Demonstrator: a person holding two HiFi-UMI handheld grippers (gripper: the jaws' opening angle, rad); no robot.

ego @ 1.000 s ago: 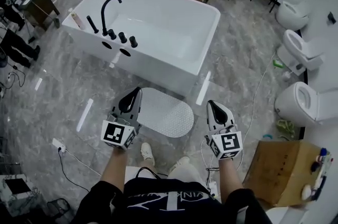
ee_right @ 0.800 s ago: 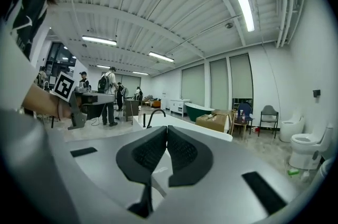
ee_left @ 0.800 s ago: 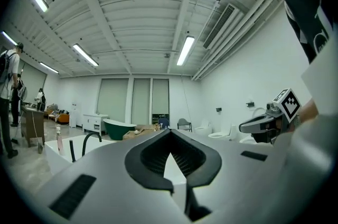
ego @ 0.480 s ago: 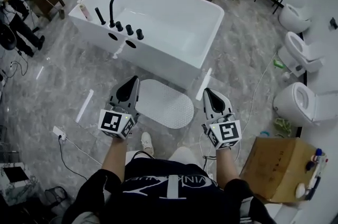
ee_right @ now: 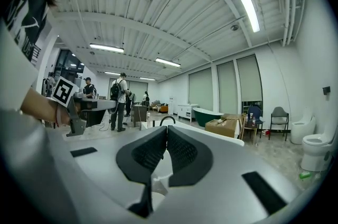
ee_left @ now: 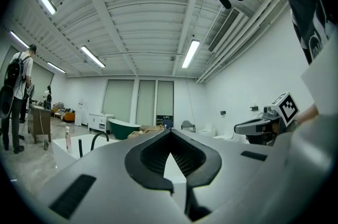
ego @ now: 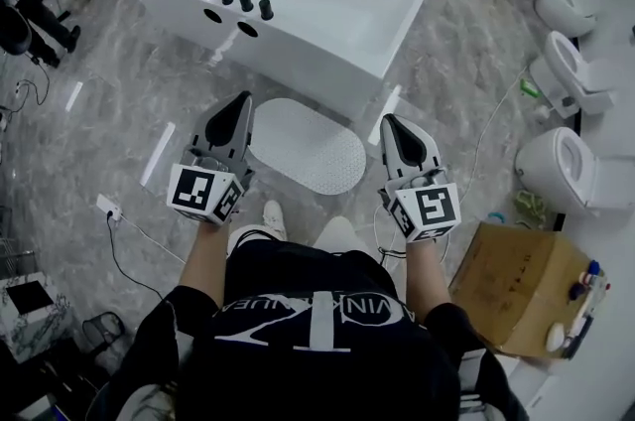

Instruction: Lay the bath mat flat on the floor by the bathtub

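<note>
A white oval bath mat [ego: 306, 144] lies flat on the grey marbled floor, right against the long side of the white bathtub [ego: 327, 7]. My left gripper [ego: 241, 103] is held in the air above the mat's left end, jaws shut with nothing in them. Over the mat's right end hangs my right gripper [ego: 390, 124], also shut and empty. In the left gripper view the jaw tips [ee_left: 169, 133] meet and the tub's black faucet [ee_left: 97, 139] shows at the left. The right gripper view shows closed tips [ee_right: 165, 129] pointing across the room.
Toilets [ego: 568, 171] line the right wall. A cardboard box [ego: 516, 285] stands at the right near my feet. A white cable [ego: 481, 161] and a power strip [ego: 106, 207] lie on the floor. People [ee_right: 117, 99] stand by a desk beyond the tub.
Both grippers have risen and come back toward me, away from the mat. The view has tilted down, so the tub and mat sit higher in the picture.
</note>
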